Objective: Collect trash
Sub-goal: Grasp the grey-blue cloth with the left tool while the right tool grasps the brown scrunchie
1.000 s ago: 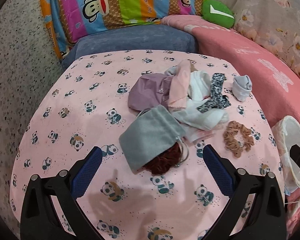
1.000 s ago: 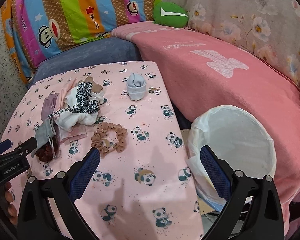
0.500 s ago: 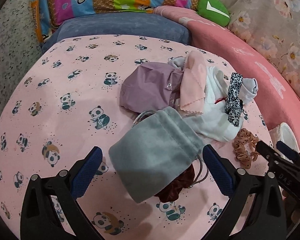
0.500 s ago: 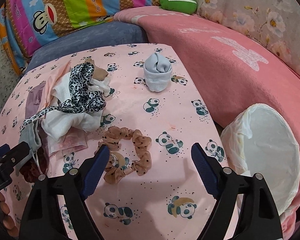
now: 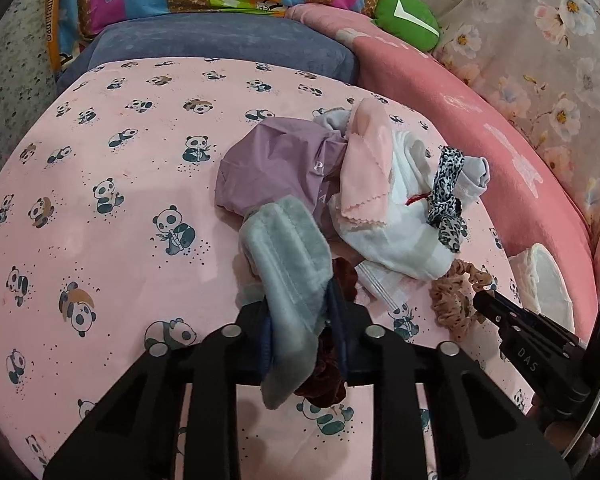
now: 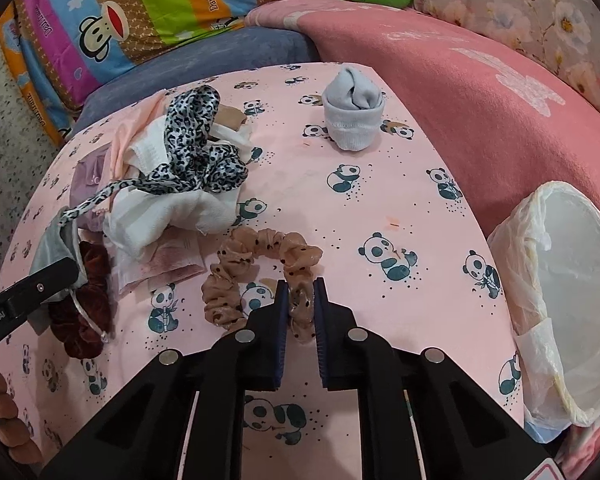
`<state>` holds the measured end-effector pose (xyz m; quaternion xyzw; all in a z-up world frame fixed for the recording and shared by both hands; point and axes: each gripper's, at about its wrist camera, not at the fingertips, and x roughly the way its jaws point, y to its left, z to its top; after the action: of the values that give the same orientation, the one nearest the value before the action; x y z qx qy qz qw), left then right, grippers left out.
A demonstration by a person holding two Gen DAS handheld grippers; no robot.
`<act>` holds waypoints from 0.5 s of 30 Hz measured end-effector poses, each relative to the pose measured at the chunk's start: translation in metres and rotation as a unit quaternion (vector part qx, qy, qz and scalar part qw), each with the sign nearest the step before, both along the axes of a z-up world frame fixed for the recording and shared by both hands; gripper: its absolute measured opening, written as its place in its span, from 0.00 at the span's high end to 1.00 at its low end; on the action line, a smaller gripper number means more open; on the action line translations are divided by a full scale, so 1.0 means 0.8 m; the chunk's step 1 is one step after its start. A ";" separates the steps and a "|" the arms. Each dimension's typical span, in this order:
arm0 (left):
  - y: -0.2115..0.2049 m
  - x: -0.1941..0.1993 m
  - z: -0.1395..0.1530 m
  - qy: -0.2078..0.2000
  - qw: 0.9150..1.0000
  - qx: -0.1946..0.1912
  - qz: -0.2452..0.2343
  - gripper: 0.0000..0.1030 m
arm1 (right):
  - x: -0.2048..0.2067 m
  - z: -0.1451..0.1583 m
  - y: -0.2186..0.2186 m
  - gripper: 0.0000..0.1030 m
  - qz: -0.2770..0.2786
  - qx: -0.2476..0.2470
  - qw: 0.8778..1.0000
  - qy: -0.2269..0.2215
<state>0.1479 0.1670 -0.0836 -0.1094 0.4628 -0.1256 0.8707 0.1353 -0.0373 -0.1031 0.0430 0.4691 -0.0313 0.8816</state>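
**Both grippers have just closed on soft items, with the lined bin waiting at your right.**

Your left gripper (image 5: pixel 300 316) pinches the grey velvet pouch (image 5: pixel 288 256), and the dark red scrunchie (image 5: pixel 324 384) is bunched under it, so a lift may drag that scrunchie along or drop it partway; the pouch's drawstring could also snag the cloth pile (image 5: pixel 364 184) just beside it. Your right gripper (image 6: pixel 300 304) pinches one thin fold of the tan dotted scrunchie (image 6: pixel 256 268) on the table (image 6: pixel 380 184); so shallow a bite may slip during the swing to the white-lined bin (image 6: pixel 572 280). Readable writing: "DAS" on the right gripper seen from the left view, "nRobot.AI" on the left gripper's arm, and partial "Dav..." lettering on the monkey-print pillow (image 6: pixel 140 16). The purple cloth (image 5: pixel 276 164) carries letters too fragmentary to read.
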 end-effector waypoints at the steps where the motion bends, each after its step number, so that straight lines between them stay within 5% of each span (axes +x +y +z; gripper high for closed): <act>1: 0.002 -0.003 0.004 -0.003 1.000 0.000 0.001 0.83 | -0.002 0.004 0.001 0.90 0.001 0.002 1.000 -0.003; 15: -0.028 -0.048 0.097 -0.083 0.996 0.024 -0.013 0.91 | -0.057 0.108 -0.014 0.91 0.003 0.021 0.996 -0.090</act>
<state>0.1093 0.1443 -0.0063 -0.0711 0.3933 -0.1345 0.9067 0.0899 -0.0488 -0.0168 0.0623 0.3886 -0.0149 0.9192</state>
